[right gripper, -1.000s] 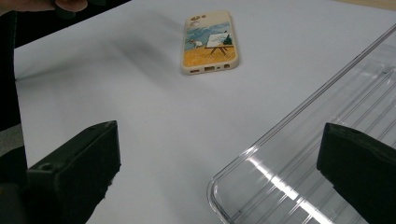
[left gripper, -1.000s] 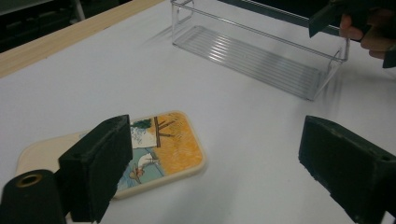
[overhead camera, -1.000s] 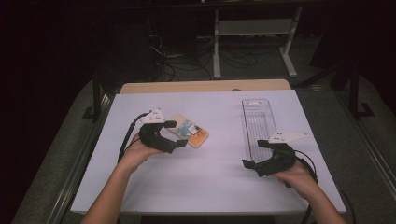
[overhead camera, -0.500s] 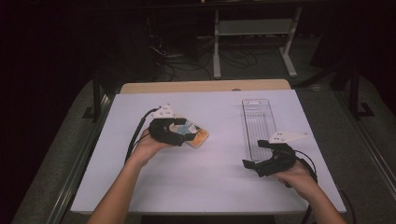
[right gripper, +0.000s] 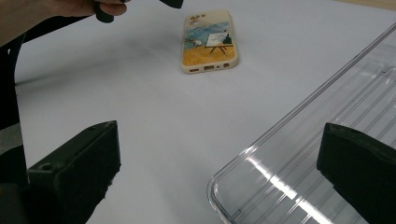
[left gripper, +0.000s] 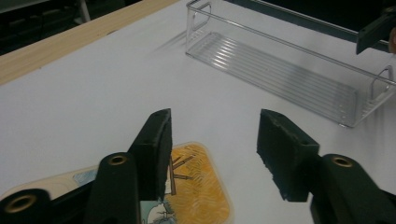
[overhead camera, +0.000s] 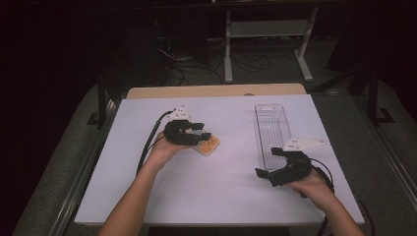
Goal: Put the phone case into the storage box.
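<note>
Phone case (right gripper: 209, 42) lies flat on the white worktop (overhead camera: 221, 187), left of the clear tray (overhead camera: 273, 129). Likely light, thin and bendy, a bit slick; best taken across its long edges, not the floppy middle. Left gripper (overhead camera: 200, 135) sits over it, fingers (left gripper: 156, 144) half apart and just been closing, one edge of the case between them, probably not pinched yet. Right gripper (overhead camera: 268, 164) rests by the tray's near end, fingers spread wide, empty. Right gripper view shows the whole printed case; left gripper view only a corner.
</note>
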### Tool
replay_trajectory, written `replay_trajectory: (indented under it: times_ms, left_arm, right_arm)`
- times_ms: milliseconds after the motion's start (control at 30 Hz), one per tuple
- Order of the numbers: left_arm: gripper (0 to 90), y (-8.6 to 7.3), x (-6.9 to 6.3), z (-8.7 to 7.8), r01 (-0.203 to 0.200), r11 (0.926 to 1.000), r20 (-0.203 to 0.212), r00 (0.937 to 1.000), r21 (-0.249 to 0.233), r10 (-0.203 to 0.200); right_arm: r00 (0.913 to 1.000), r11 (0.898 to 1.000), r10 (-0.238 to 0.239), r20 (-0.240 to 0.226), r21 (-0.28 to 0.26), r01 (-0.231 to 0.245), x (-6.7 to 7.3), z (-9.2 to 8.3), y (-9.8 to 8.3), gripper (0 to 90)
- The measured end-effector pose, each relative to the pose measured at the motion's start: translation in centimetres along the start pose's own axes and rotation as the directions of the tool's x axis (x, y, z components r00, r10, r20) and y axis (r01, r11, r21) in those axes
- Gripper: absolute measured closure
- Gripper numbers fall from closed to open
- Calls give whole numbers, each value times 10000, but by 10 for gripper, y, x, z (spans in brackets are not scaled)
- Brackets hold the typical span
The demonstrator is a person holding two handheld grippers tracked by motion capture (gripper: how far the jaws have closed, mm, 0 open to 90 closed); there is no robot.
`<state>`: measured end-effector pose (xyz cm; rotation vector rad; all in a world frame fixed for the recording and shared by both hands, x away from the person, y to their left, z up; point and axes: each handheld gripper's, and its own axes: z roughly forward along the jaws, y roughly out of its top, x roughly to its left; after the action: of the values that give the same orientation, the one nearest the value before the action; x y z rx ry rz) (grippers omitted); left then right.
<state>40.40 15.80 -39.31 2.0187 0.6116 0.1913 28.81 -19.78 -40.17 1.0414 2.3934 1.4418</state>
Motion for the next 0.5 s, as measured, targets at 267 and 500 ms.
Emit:
replay_trajectory:
  times_ms: [267, 500]
  left_arm:
    - [676, 6, 2, 17, 48, 9999, 36, 10000, 112, -48]
    - [790, 10, 6, 31, -67, 9995, 10, 10000, 308, 67]
  right_arm:
    - [10000, 10000, 15, 8, -10, -15, 0, 0, 0, 0]
    - [10000, 10000, -3, 9, -9, 3, 0, 0, 0, 0]
